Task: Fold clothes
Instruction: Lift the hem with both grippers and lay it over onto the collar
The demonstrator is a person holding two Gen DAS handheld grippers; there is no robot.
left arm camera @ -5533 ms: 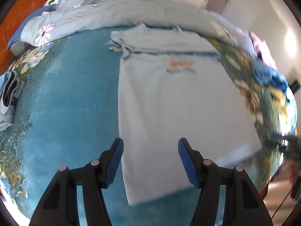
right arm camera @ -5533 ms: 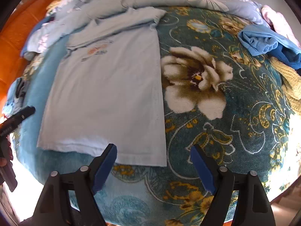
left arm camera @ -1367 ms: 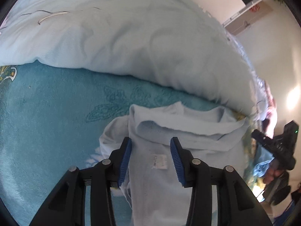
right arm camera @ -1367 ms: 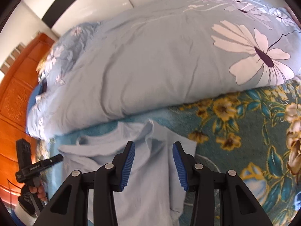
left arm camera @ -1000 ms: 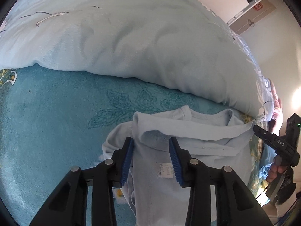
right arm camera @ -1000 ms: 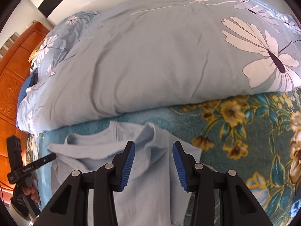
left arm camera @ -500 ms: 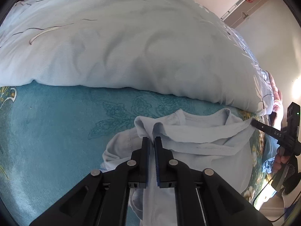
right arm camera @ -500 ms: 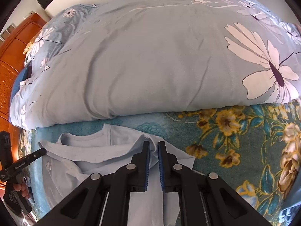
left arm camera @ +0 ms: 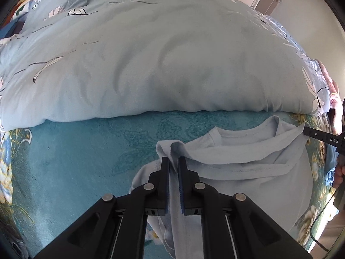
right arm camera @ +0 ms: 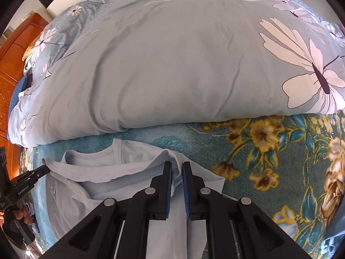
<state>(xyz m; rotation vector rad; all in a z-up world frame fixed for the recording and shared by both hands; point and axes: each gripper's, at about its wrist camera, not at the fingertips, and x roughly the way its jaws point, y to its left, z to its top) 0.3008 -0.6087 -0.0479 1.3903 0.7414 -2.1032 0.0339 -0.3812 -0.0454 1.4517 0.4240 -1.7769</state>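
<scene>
Both grippers' jaws nearly shut, each pinching a shoulder of the pale T-shirt [left arm camera: 248,172], its hem out of frame.

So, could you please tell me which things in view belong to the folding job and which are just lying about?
Part of the job:
- light blue T-shirt
- left tool, shut on its shoulder
- right tool, gripping the other shoulder

Just lying about:
- floral duvet
- teal flowered blanket
- wooden headboard

Floral bed blanket [left arm camera: 71,151] bears a duvet [left arm camera: 151,60] and T-shirt [left arm camera: 248,172].
</scene>
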